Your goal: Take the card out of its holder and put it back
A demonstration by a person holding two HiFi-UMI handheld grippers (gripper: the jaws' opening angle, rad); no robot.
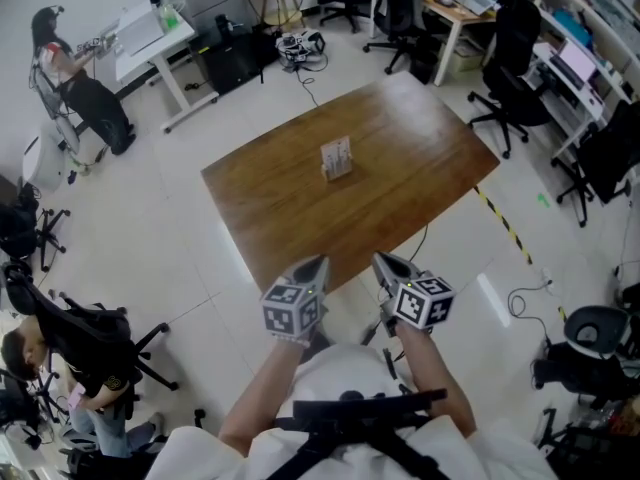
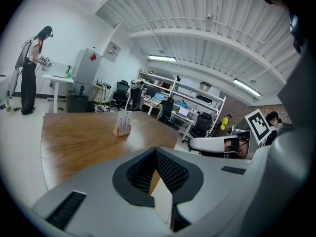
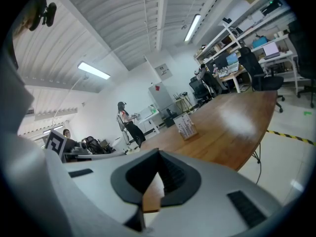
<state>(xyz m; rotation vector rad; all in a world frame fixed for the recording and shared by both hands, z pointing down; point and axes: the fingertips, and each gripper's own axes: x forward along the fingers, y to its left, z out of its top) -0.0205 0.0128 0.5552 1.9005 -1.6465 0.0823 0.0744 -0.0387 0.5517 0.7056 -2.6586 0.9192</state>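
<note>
A small wooden card holder (image 1: 337, 160) with a white card standing in it sits near the middle of the brown wooden table (image 1: 280, 208). My left gripper (image 1: 317, 265) and right gripper (image 1: 385, 261) hover side by side at the table's near edge, well short of the holder. Both are shut with nothing between the jaws. From the left gripper (image 2: 155, 150), the card holder (image 2: 123, 124) stands far ahead on the tabletop, slightly left. Seen past the right gripper (image 3: 158, 154), the card holder (image 3: 186, 126) is ahead, a little to the right.
Office chairs (image 1: 510, 88) and desks (image 1: 455, 8) line the back and right. One person stands at a white desk (image 1: 150, 33) at the far left; another sits at the lower left (image 1: 60, 358). Yellow-black floor tape (image 1: 505, 228) and cables lie right of the table.
</note>
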